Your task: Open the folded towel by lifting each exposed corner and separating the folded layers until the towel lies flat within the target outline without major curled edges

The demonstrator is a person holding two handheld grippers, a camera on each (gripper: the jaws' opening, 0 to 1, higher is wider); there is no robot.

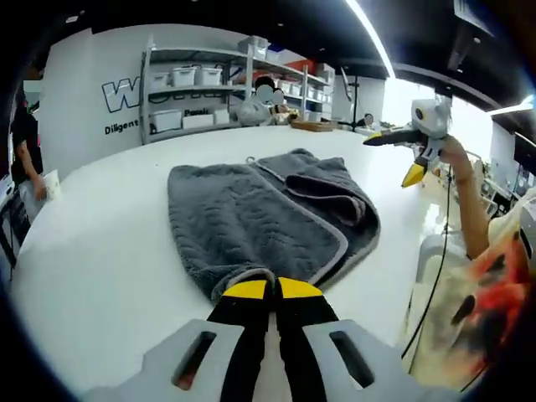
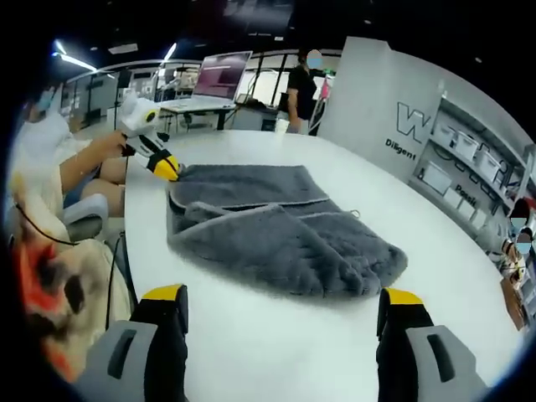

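A grey towel lies folded on the white table, its upper layers bunched toward the far right. My left gripper is shut on the towel's near corner, where the pale trim meets the yellow tips. In the right gripper view the same gripper pinches the towel at its far left corner, held by a hand. My right gripper stands wide open just short of the towel's rounded fold, holding nothing. In the left gripper view it hovers open above the table's right edge.
Shelves with white bins stand by a lettered wall beyond the table. A person stands at the left and another far off. A desk with a monitor is behind. The table edge runs close by the holder's lap.
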